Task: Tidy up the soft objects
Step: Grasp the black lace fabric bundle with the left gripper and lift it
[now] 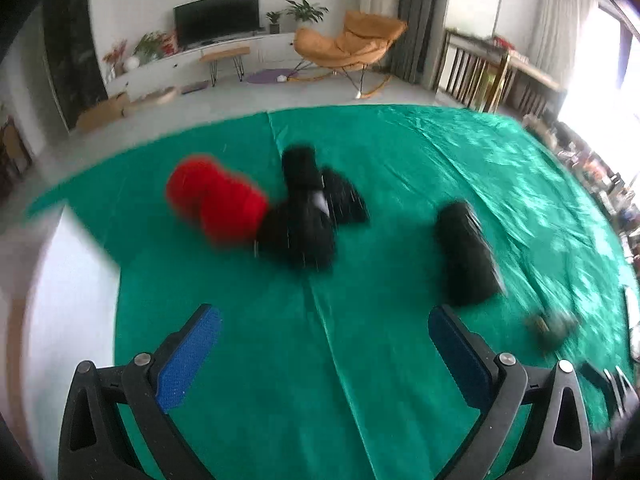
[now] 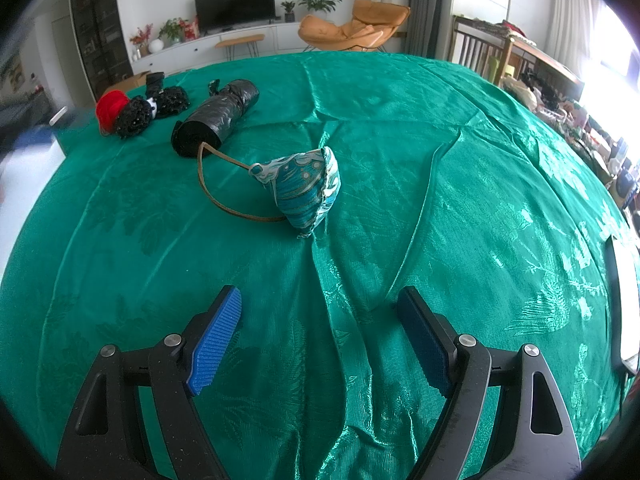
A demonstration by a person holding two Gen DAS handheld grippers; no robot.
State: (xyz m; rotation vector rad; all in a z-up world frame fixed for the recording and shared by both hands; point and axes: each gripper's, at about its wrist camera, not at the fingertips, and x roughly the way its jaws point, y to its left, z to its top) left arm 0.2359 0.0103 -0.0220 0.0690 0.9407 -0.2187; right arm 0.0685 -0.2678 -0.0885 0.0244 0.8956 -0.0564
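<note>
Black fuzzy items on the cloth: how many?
3: one beside the red one, one right of it, one behind. Blur and overlap may hide more.

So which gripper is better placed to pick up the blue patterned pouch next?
Probably the right gripper: it is open, and the blue patterned pouch lies straight ahead of it. The open left gripper faces the red item instead.

Left gripper (image 1: 324, 344) jaws spread; right gripper (image 2: 320, 332) likewise.

Pouch (image 2: 306, 190) right of roll (image 2: 214, 114), seemingly apart
</note>
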